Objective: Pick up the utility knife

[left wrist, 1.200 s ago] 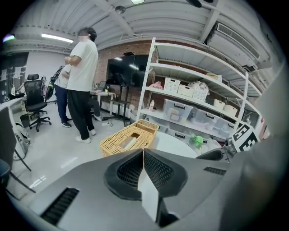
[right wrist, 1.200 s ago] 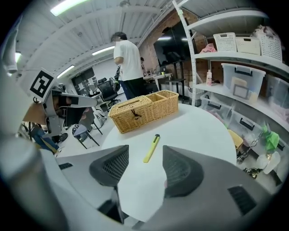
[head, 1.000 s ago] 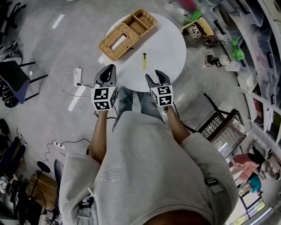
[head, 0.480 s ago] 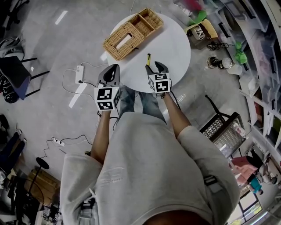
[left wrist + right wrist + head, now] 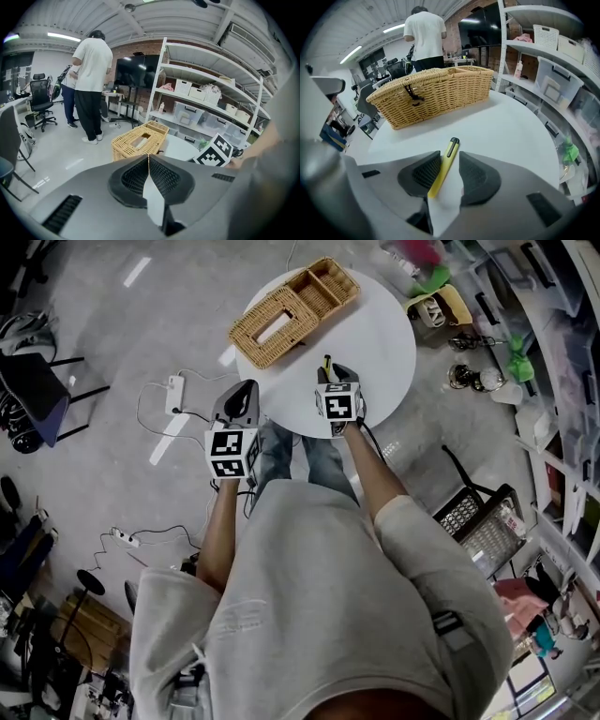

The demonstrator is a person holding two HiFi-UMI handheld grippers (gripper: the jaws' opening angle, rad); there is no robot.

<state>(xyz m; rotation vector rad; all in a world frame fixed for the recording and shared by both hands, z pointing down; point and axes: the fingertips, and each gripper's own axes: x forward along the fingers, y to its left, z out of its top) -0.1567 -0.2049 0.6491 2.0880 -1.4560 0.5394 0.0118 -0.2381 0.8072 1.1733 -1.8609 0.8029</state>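
Right gripper view gives me the closest look. My right gripper (image 5: 450,155) has its jaws partway apart, and they've just been closing with the utility knife (image 5: 443,168) lying between them. The yellow body seems to be touching one pad, and there's a sliver of gap on the other side, so I'd say it isn't clamped yet. The knife lies flat on the white table (image 5: 511,126), near the edge on my side. Its dark tip points toward the wicker basket (image 5: 431,93) farther back.

On handling, I'd guess it's light, stiff and smooth plastic, and it sits low on the table. It'll probably skid or swivel if one pad pushes before the other. I'd take it across the narrow width around mid-body, with the pads low enough to catch its sides (I can't tell whether the blade is out, so I'd stay off the tip end).

Now for how the views differ. The head view hides nearly all of the knife behind the marker cube, with just a bit of yellow poking out. It does show my left gripper (image 5: 246,388) hanging beside the table's edge, apart from the knife. Only the left gripper view shows that this one's jaws are pressed together with nothing in them. That view catches the basket but no knife at all.
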